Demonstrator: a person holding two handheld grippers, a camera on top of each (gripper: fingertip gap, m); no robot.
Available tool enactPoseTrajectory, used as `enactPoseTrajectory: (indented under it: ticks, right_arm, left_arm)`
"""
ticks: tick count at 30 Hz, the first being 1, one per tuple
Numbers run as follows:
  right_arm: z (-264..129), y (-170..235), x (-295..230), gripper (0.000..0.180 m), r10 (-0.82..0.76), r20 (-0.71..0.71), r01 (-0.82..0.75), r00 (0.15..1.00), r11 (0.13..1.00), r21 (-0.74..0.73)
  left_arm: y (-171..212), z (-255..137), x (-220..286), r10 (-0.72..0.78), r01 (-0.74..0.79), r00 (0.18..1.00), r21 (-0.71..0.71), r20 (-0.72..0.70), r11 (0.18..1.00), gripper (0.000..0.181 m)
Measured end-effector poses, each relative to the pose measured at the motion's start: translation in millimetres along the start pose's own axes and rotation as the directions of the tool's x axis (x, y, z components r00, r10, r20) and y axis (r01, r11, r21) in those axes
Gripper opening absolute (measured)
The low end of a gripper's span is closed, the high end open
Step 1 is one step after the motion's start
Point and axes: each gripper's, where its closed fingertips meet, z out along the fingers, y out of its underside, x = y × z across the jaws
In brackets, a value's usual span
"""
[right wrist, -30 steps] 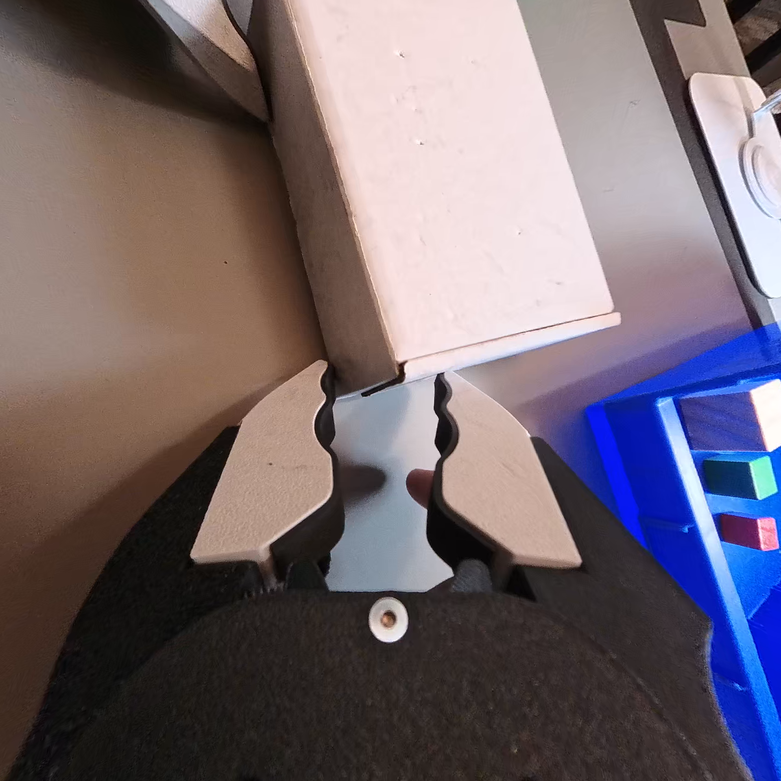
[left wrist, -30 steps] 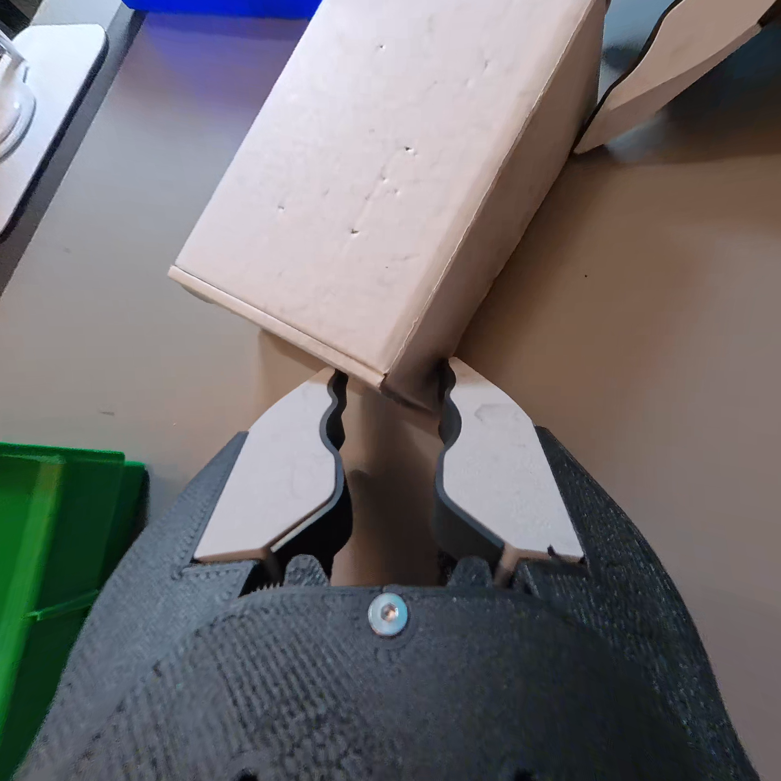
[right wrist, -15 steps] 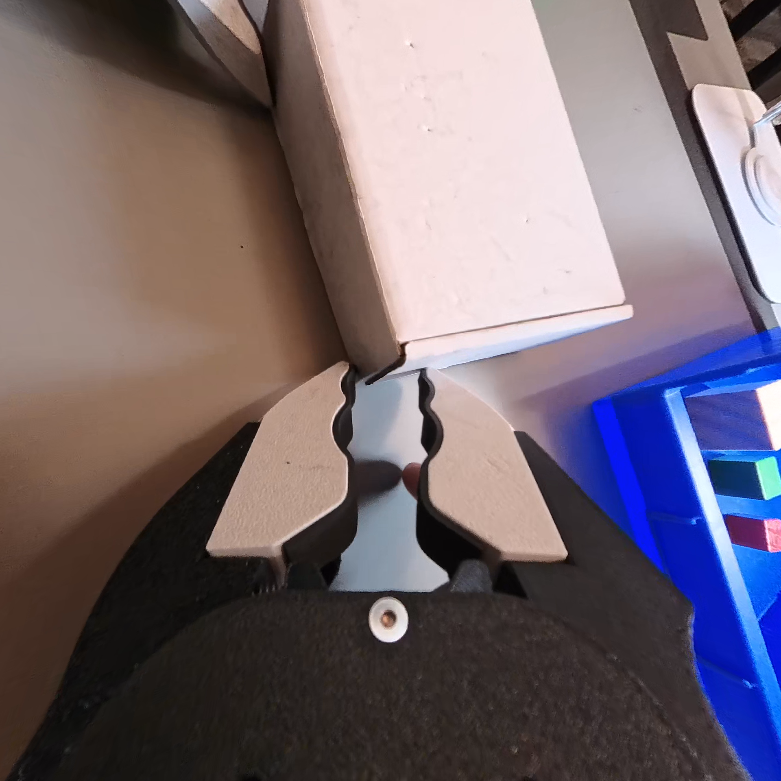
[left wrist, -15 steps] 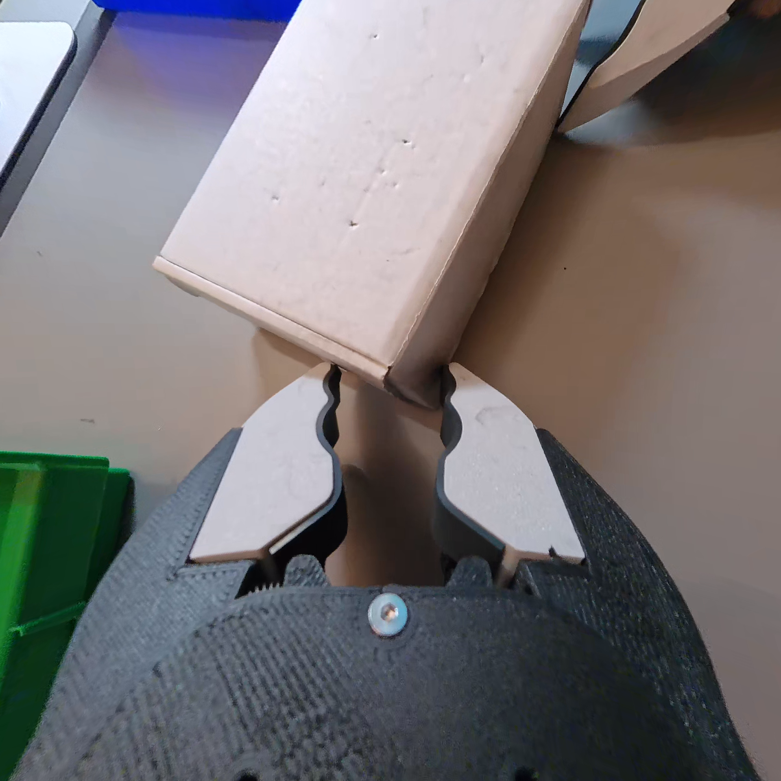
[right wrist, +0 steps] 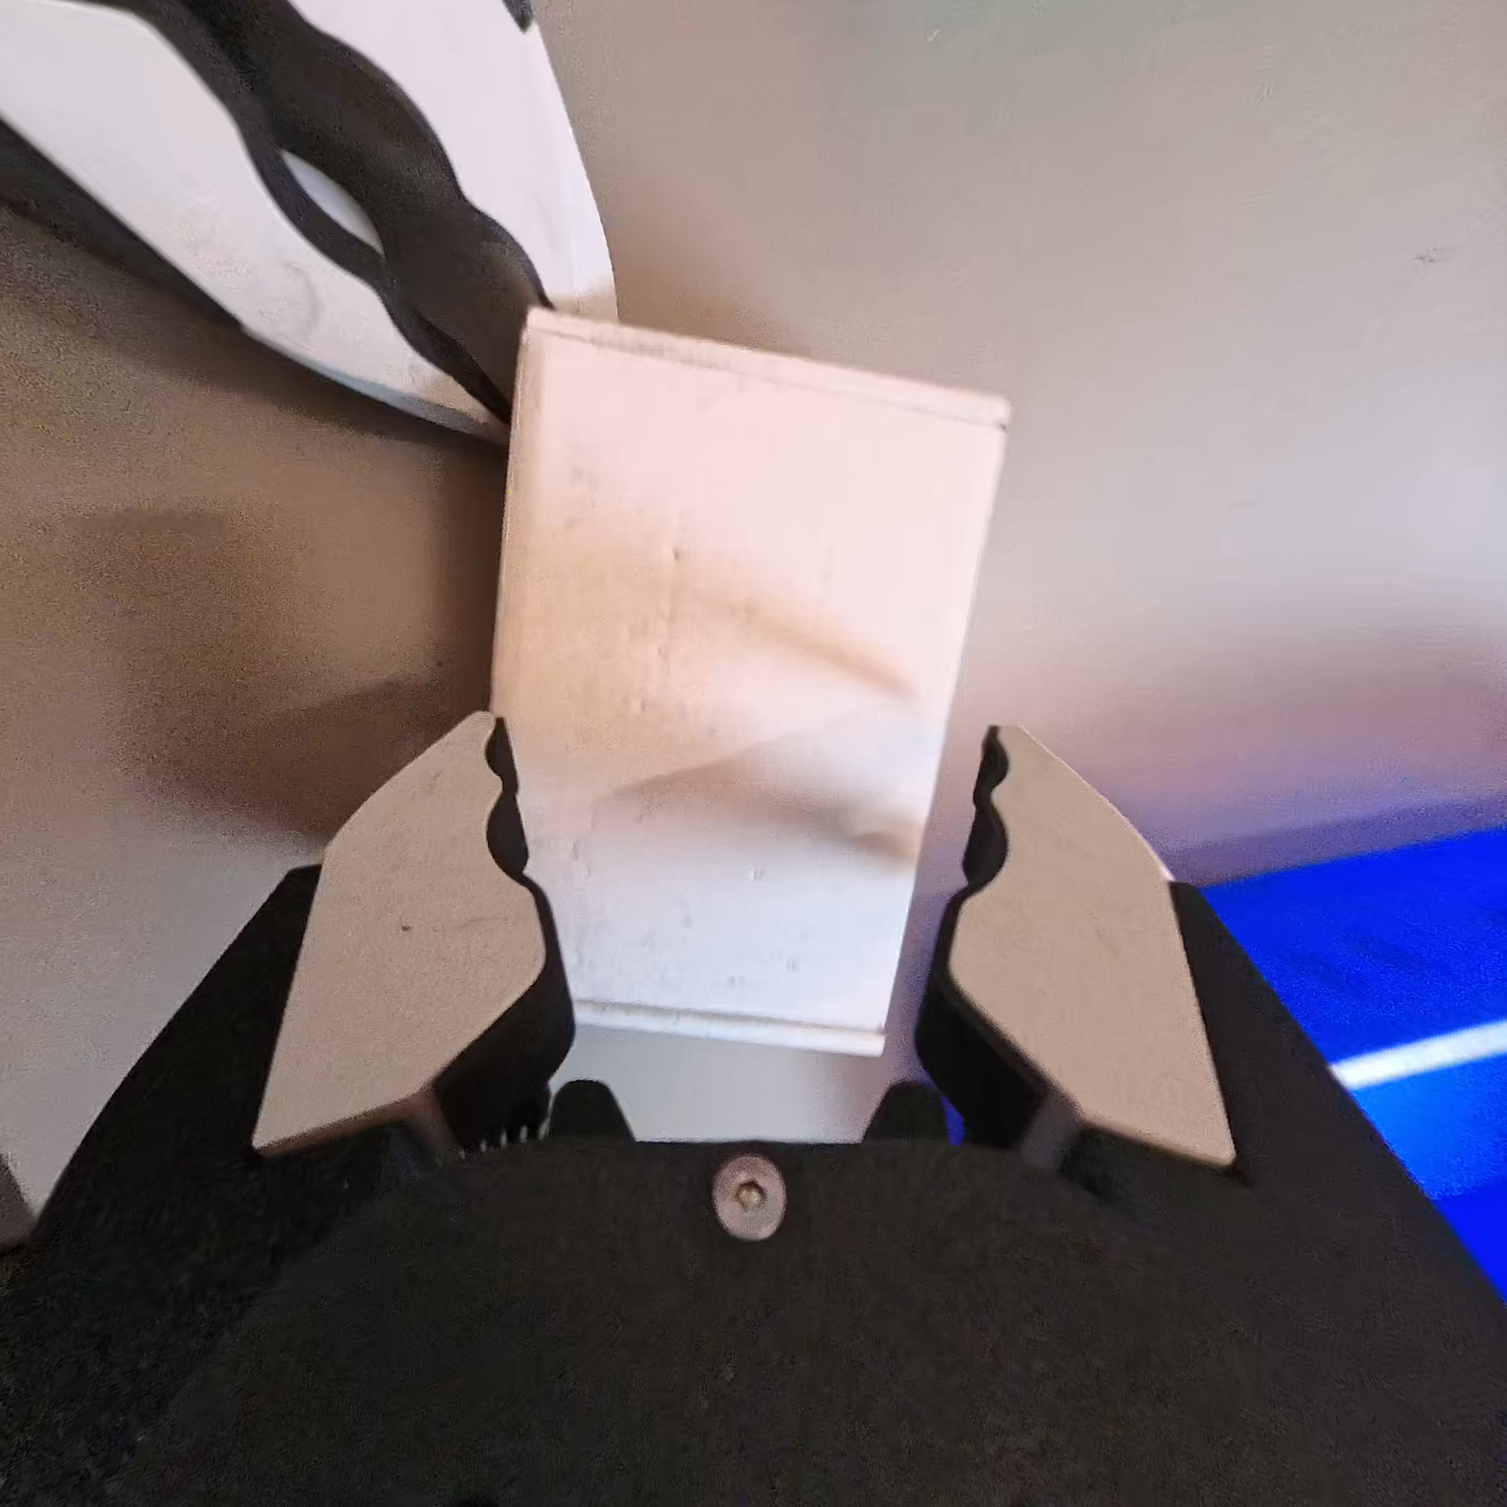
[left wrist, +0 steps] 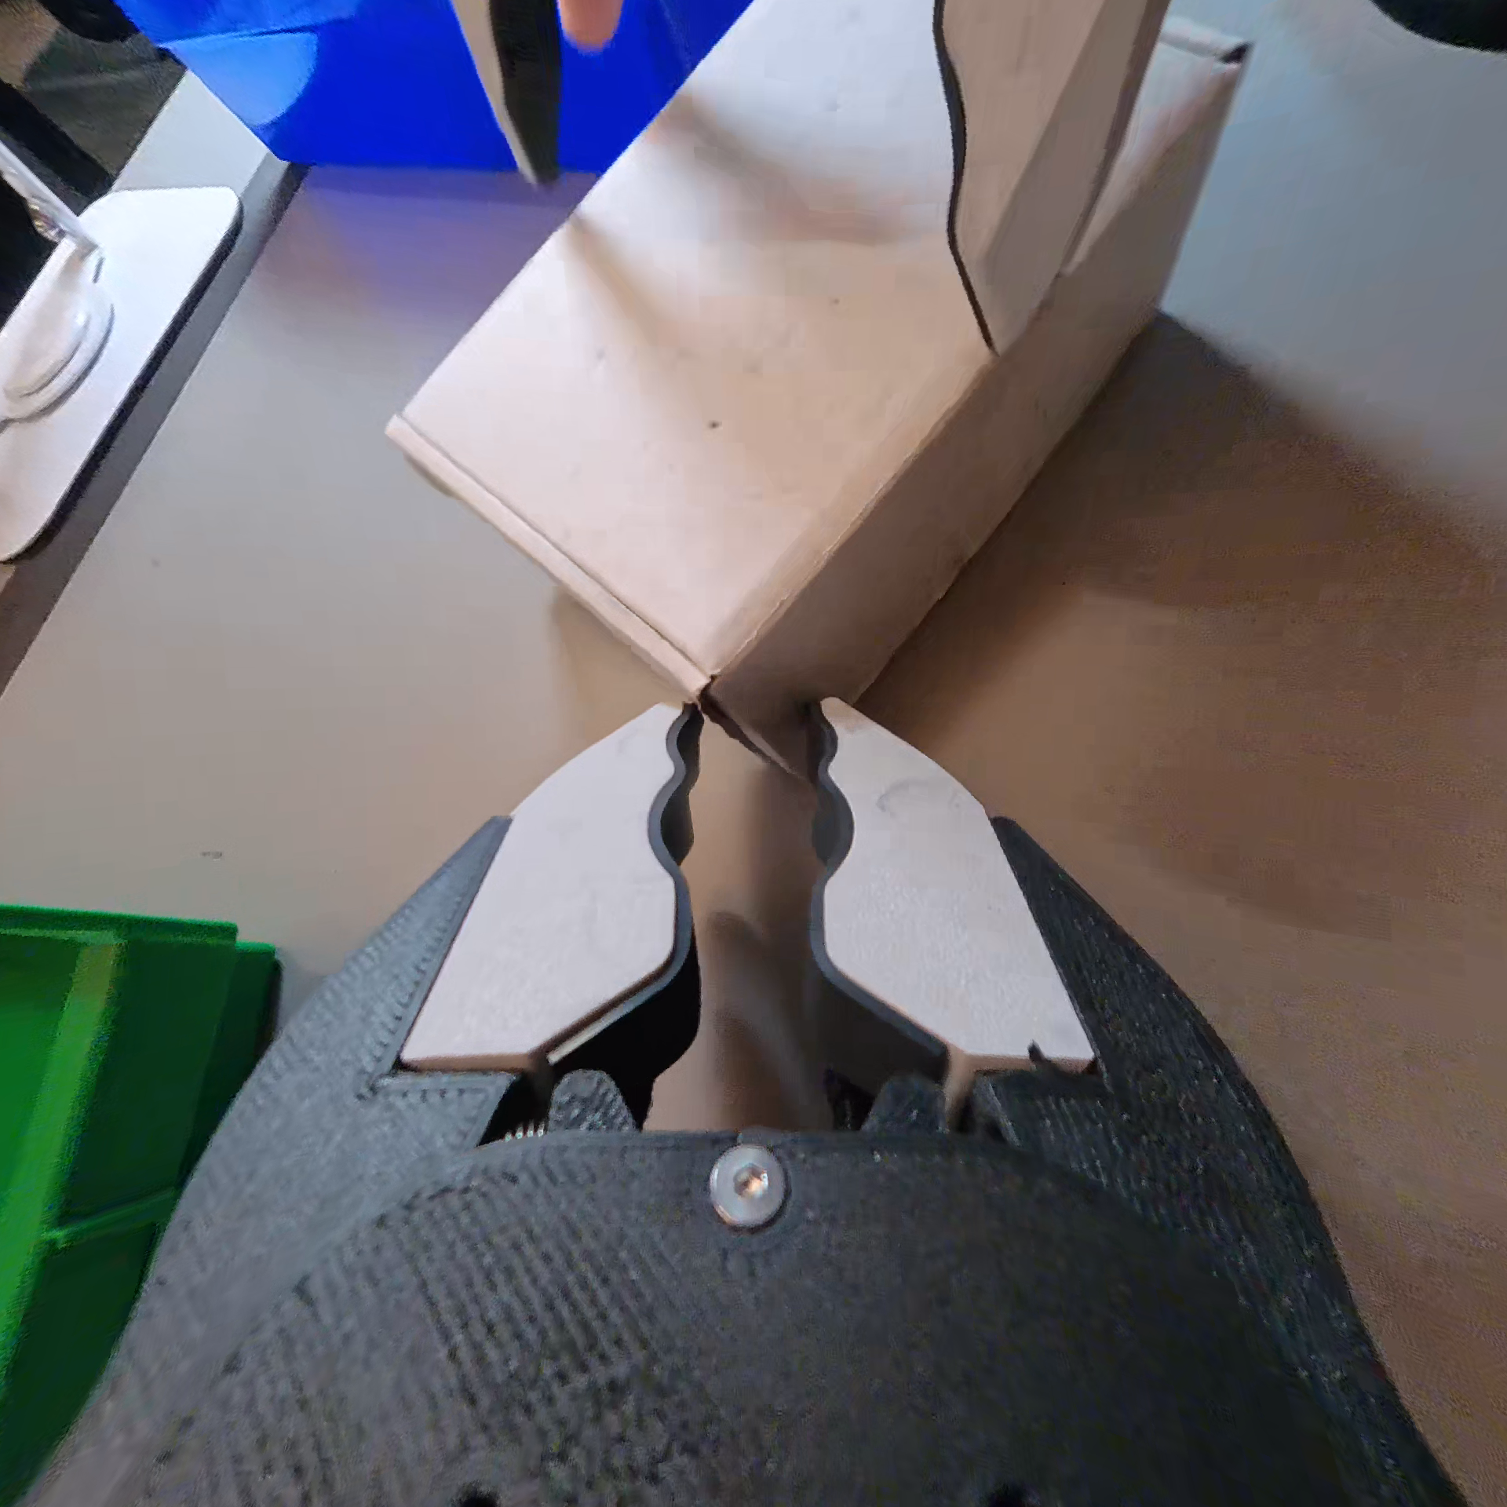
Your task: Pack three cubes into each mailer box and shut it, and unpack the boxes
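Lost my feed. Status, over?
Left tool at closed mailer box corner, slightly open. Right tool open wide, straddling it. Nothing in the way.

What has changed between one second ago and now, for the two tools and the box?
The right tool opened wide and moved forward over the mailer box, so its fingers now straddle the box top. The left tool stayed part-open at the box's near corner. The box stayed shut on the table.

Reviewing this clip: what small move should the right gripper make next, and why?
Probably close the right gripper on the mailer box: its jaws stand open either side of the closed box, while the left gripper sits at the far corner.
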Motion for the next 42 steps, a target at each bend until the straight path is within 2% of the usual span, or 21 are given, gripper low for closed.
enactPoseTrajectory:
  ticks: [3,7,11,14,18,20,23,27,33,37,40,42]
  right_arm:
    - [11.5,0.1,-8.1,0.119,0.024,0.146,-0.003,0.989,0.99,-0.14]
    - [13.3,-0.6,-8.8,0.114,0.006,0.178,0.025,0.984,0.984,-0.176]
    - [15.5,6.6,-9.9,0.116,0.038,0.176,0.001,0.984,0.976,-0.216]
    - [21.2,10.4,-10.9,0.122,0.05,0.175,-0.007,0.983,0.972,-0.236]
    - [22.1,9.6,-11.2,0.123,0.023,0.194,0.019,0.981,0.977,-0.211]
    - [22.9,8.9,-10.9,0.123,-0.002,0.201,0.039,0.98,0.983,-0.179]
    - [23.9,8.2,-11.0,0.123,-0.013,0.209,0.042,0.978,0.99,-0.137]
    - [24.6,10.0,-10.5,0.124,-0.028,0.2,0.063,0.979,0.983,-0.173]
    - [26.5,12.1,-10.5,0.126,-0.024,0.137,0.059,0.99,0.964,-0.258]
    - [23.5,16.1,-10.1,0.125,-0.015,0.116,0.048,0.993,0.958,-0.284]
    - [27.7,16.4,-9.6,0.127,-0.009,0.098,0.035,0.995,0.962,-0.27]
    - [27.8,15.3,-10.1,0.126,-0.034,0.091,0.057,0.995,0.963,-0.262]
  left_arm:
    - [-1.1,0.1,0.8,0.005,-0.005,1.0,0.018,-0.005,1.0,0.024]
    - [5.9,4.1,3.5,0.035,-0.035,0.999,0.016,-0.04,0.999,0.049]
    - [0.9,8.4,1.4,0.063,-0.06,0.994,0.025,-0.093,0.998,0.046]
    - [0.8,10.2,2.4,0.165,-0.161,0.97,0.035,-0.181,0.986,0.041]
    - [0.3,8.3,1.2,0.227,-0.212,0.922,0.081,-0.313,0.974,0.037]
    - [-0.8,11.9,0.2,0.246,-0.219,0.912,0.118,-0.328,0.969,0.04]
    - [-2.2,14.3,-1.3,0.338,-0.286,0.892,0.203,-0.3,0.936,0.036]
    - [-3.5,16.8,-2.2,0.407,-0.351,0.878,0.242,-0.251,0.905,0.033]
    - [-2.6,15.5,-1.5,0.311,-0.272,0.922,0.184,-0.231,0.944,0.032]
    - [-0.1,9.0,3.5,0.324,-0.307,0.931,0.122,-0.167,0.944,0.014]
    - [-0.8,5.3,7.2,0.316,-0.306,0.943,0.098,-0.105,0.947,0.023]
    - [-5.6,-1.7,10.1,0.227,-0.214,0.966,0.11,-0.122,0.971,0.032]
